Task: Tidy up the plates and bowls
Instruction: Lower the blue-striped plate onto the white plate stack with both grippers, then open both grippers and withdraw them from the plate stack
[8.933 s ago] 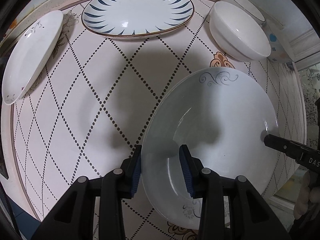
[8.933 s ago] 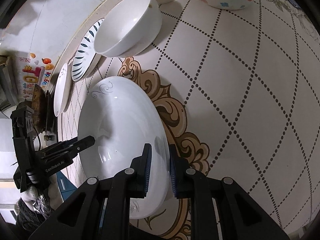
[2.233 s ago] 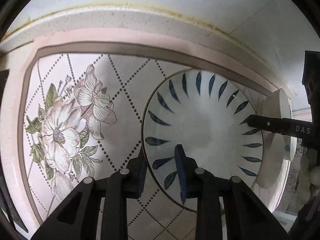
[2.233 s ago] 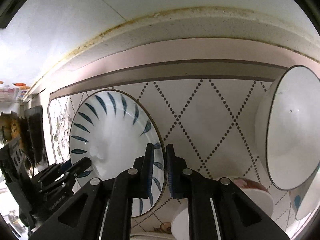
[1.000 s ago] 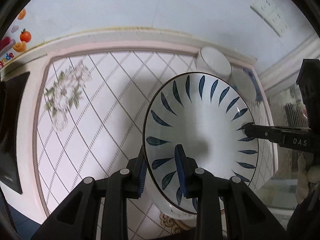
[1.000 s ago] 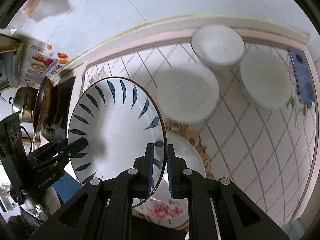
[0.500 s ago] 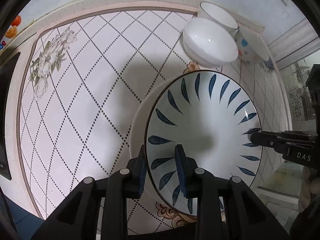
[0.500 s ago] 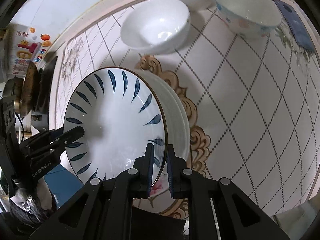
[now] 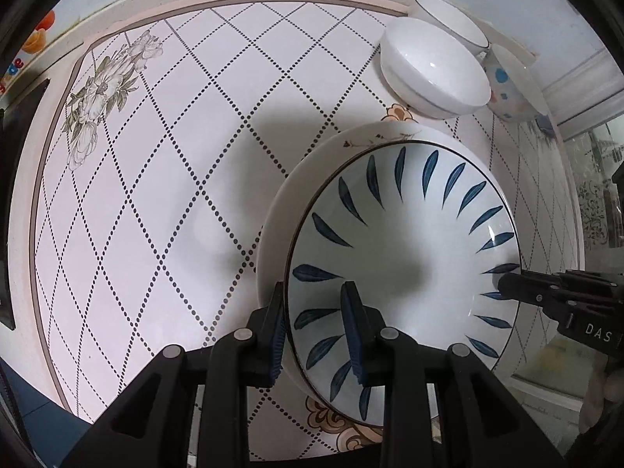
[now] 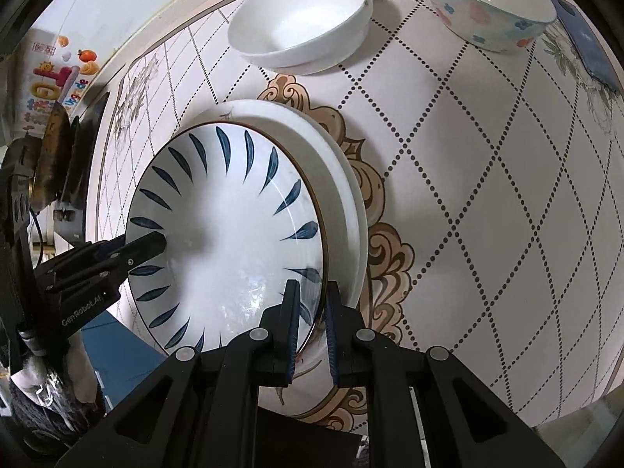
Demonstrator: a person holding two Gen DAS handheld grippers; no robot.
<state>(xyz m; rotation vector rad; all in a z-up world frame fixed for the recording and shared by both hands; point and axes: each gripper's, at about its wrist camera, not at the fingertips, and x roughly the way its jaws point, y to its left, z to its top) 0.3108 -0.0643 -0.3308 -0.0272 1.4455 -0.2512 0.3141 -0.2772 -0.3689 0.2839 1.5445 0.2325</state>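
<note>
A white plate with blue leaf marks (image 9: 401, 241) is held level by both grippers at opposite rims. My left gripper (image 9: 316, 335) is shut on its near rim, one pad inside and one outside. My right gripper (image 10: 312, 312) is shut on the opposite rim and shows in the left wrist view as a black tip (image 9: 507, 284). The left gripper's tip (image 10: 152, 243) shows in the right wrist view. The plate sits in or just over a stack of white plates (image 9: 280, 226) (image 10: 343, 187); I cannot tell whether they touch.
A plain white bowl (image 9: 433, 74) (image 10: 300, 19), a black-rimmed bowl (image 9: 448, 19) and a dotted bowl (image 9: 507, 85) (image 10: 487, 7) stand behind the stack. The diamond-patterned tablecloth (image 9: 156, 195) runs to the wall. A dark pan (image 10: 50, 156) sits off the table's left end.
Both grippers have come down with the blue-leaf plate, from high above the table to right over the white stack. Over the last half second little has moved.
</note>
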